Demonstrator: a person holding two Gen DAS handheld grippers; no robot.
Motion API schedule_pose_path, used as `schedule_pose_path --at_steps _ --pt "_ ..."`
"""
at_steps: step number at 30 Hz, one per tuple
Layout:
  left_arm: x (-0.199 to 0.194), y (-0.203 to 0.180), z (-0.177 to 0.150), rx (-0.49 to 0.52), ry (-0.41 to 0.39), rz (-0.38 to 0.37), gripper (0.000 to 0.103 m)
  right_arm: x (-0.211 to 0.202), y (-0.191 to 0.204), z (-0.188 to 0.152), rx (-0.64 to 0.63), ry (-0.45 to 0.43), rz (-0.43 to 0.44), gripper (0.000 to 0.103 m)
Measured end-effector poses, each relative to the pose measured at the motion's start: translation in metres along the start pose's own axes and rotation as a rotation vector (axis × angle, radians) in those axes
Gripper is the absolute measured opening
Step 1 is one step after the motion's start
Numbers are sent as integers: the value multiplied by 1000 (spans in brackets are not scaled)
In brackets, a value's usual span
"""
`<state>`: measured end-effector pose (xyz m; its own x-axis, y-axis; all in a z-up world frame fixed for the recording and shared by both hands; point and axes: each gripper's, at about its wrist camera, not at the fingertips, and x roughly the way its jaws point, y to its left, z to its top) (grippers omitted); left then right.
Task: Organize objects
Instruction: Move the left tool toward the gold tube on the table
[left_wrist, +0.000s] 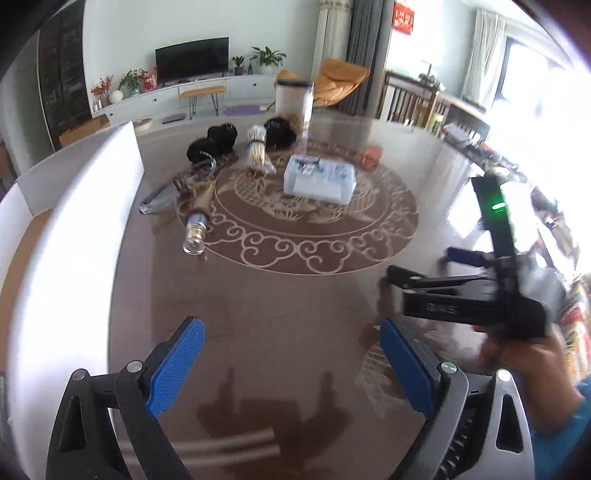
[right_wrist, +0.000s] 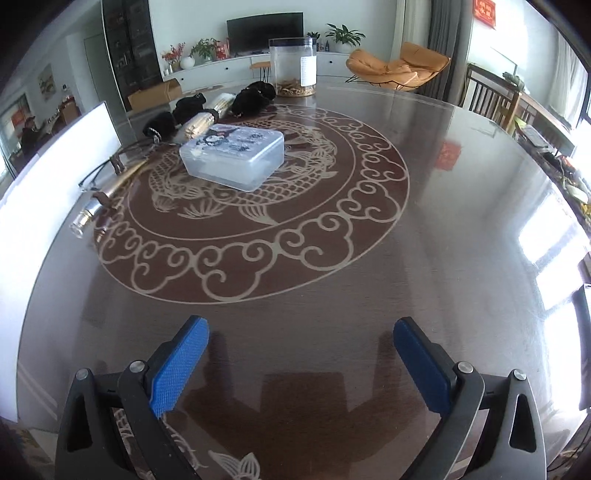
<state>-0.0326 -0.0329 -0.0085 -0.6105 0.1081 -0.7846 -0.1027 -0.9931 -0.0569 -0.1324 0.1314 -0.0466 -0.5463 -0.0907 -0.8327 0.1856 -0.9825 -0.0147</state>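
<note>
On the round brown table (right_wrist: 461, 221) lie a clear plastic box with a cartoon lid (right_wrist: 233, 157) (left_wrist: 320, 177), a small glass bottle (left_wrist: 196, 230) (right_wrist: 85, 218), glasses (right_wrist: 110, 166), a bundle of pale sticks (left_wrist: 256, 149) (right_wrist: 201, 122), black pouches (left_wrist: 212, 142) (right_wrist: 255, 98) and a tall clear jar (right_wrist: 293, 66) (left_wrist: 294, 99). My left gripper (left_wrist: 291, 365) is open and empty above the near table. My right gripper (right_wrist: 301, 363) is open and empty; it also shows in the left wrist view (left_wrist: 417, 266), held by a hand at the right.
An open white cardboard box (left_wrist: 74, 221) (right_wrist: 55, 177) stands at the table's left edge. Chairs (right_wrist: 491, 99) and a cluttered sideboard (right_wrist: 554, 147) stand beyond the table's right side. A TV unit lines the far wall.
</note>
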Motion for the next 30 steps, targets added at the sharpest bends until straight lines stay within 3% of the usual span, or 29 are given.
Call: schedule_pose_path --at_steps 8,13,26,30 --pt "65 8 9 -21 59 110 97 0 0 1 3 -32 2 103" --pt "67 19 7 -46 63 105 103 -1 -4 -2 3 -33 3 103" --pt "66 19 6 -42 64 93 103 0 -5 -1 4 -35 2 103" --pt "58 32 5 -112 25 13 103 0 -5 -1 3 -35 2 103"
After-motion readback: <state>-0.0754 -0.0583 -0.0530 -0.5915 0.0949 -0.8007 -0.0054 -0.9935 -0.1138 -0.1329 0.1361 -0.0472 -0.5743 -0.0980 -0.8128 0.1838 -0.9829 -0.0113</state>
